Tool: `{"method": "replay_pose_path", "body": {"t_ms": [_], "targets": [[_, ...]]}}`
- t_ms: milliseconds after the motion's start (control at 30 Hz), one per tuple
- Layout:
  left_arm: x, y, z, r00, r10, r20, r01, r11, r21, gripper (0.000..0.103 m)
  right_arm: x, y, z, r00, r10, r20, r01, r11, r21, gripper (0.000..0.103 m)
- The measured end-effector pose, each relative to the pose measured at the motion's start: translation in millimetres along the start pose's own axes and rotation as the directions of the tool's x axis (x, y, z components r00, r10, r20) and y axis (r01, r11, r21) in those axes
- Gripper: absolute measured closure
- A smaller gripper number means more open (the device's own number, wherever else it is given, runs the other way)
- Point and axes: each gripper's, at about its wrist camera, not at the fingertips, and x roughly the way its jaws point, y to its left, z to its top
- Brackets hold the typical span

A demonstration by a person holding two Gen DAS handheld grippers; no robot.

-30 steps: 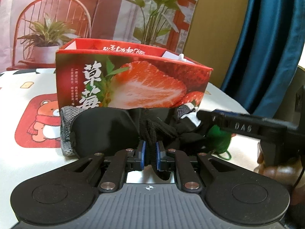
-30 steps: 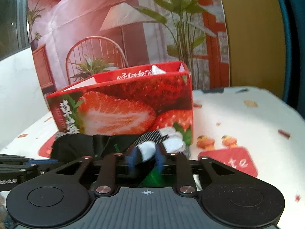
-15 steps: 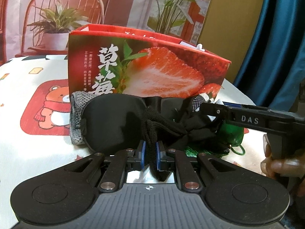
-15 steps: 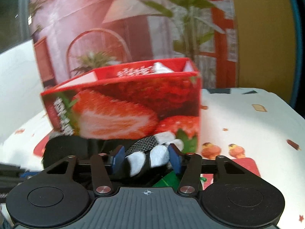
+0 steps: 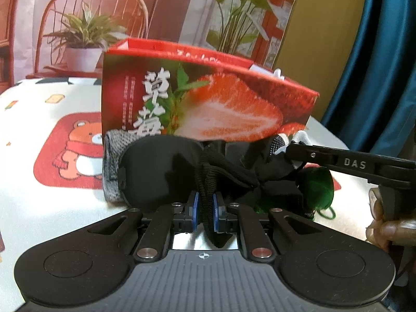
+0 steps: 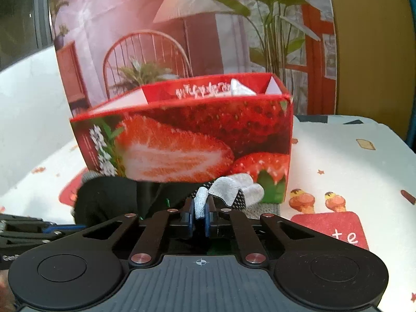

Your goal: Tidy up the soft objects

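A black eye mask (image 5: pixel 156 166) lies against the front of the red strawberry box (image 5: pixel 208 104). My left gripper (image 5: pixel 205 204) is shut on the mask's black elastic strap (image 5: pixel 205 182). A black-and-white knit glove (image 6: pixel 234 189) rests beside the mask, under the box's right corner. My right gripper (image 6: pixel 200 214) is shut on one white fingertip of that glove. In the left wrist view the right gripper (image 5: pixel 288 149) reaches in from the right to the glove (image 5: pixel 301 137). A green yarn bundle (image 5: pixel 319 187) sits beneath it.
A grey knit piece (image 5: pixel 111 153) pokes out from behind the mask's left end. The open box (image 6: pixel 182 140) holds something white near its back right corner. The cartoon tablecloth (image 6: pixel 338 171) stretches right of the box. A person's hand (image 5: pixel 384 231) holds the right gripper.
The right gripper's jaws, wide around the glove half a second ago, have closed on its white fingertip. The left gripper keeps its hold on the strap, and its view has shifted a little.
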Motion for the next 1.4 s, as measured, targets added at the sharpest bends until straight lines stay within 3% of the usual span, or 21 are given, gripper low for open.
{"method": "replay_pose_path", "body": {"t_ms": [300, 700, 867, 1167, 1400], "targets": [[-8.9, -2.7, 4.6, 0.999, 0.003, 0.04, -0.003, 1.0, 0.0, 0.091, -36.5, 2.4, 6.4, 0.989, 0.068, 0.133, -0.072, 0.997, 0.028, 0.096], [-15.1, 4.2, 6.4, 0.998, 0.002, 0.065, -0.001, 1.0, -0.019, 0.091, -47.6, 13.8, 5.5, 0.982, 0.095, 0.164, -0.095, 0.995, -0.007, 0.096], [-29.7, 3.2, 17.4, 0.992, 0.005, 0.125, -0.004, 1.0, -0.002, 0.091, -51.7, 12.3, 13.1, 0.977, 0.102, 0.188, -0.104, 0.995, 0.002, 0.096], [-51.8, -2.0, 65.9, 0.963, 0.008, 0.269, -0.015, 1.0, 0.024, 0.091, -55.8, 9.9, 63.2, 0.953, 0.137, 0.269, -0.145, 0.989, 0.007, 0.096], [-43.7, -3.4, 116.8, 0.947, 0.015, 0.322, -0.025, 0.999, 0.028, 0.091, -28.9, 11.0, 117.0, 0.949, 0.151, 0.279, -0.156, 0.988, -0.003, 0.096]]}}
